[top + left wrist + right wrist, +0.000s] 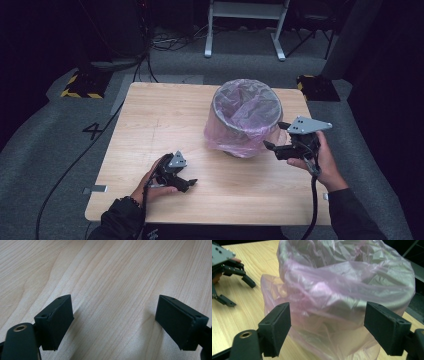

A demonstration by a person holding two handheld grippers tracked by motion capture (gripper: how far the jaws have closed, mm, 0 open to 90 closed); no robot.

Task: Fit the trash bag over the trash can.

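Pink film [319,292] drapes loosely over the bin [246,120] mid-table, right tongs [327,327] spread beside it, left tongs [115,320] apart and empty — a shallow pinch could slip or tear it.

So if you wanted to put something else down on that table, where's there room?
Plenty. The table is bare left of the bin with its pink liner, from the far edge to the left tongs. The near strip between the two hands is free too. The tight spot is the bin's right side, where the open right tongs approach it.
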